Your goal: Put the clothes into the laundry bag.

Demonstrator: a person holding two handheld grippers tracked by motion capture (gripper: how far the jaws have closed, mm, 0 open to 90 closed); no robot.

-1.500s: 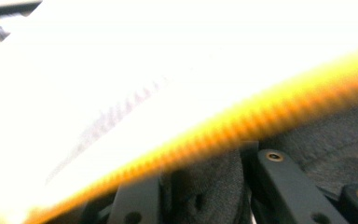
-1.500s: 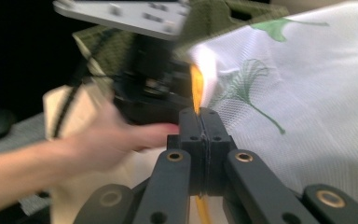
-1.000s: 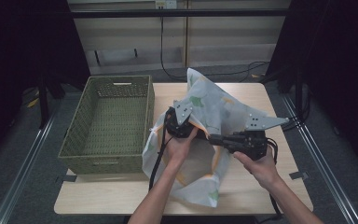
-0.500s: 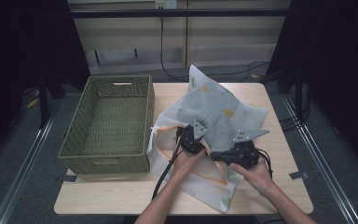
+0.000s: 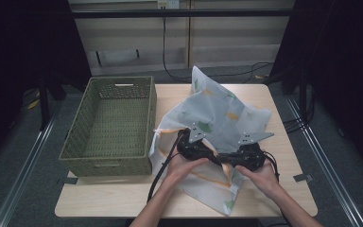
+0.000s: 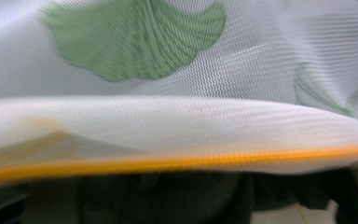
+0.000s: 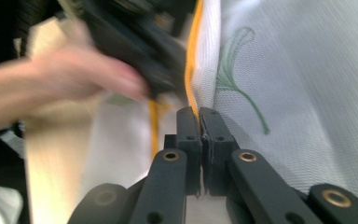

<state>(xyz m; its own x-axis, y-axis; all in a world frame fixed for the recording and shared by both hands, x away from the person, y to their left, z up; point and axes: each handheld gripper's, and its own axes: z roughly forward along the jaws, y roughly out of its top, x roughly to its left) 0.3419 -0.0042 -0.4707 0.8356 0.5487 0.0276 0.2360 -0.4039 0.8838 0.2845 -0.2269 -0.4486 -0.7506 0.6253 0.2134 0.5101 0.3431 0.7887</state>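
Mesh laundry bag (image 5: 217,113) with leaf print and orange edge lies on the table (image 5: 283,189), at 3 o'clock from the wicker basket (image 5: 108,127). Right gripper (image 7: 199,114) is clamped on the orange hem — likely pinning the fold. Left gripper (image 5: 196,146) has just been opening; its jaws are hidden under the mesh, so any hold cannot be told. No readable writing.

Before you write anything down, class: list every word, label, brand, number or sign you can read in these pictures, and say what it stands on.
None can be read.
Mesh cloth: a print of green leaves and an orange hem, no lettering.
Woven basket: no label or tag shows.
Left gripper and right gripper: black parts with brass rivets, no brand mark or number.
Small plate on the back wall: too small to read.
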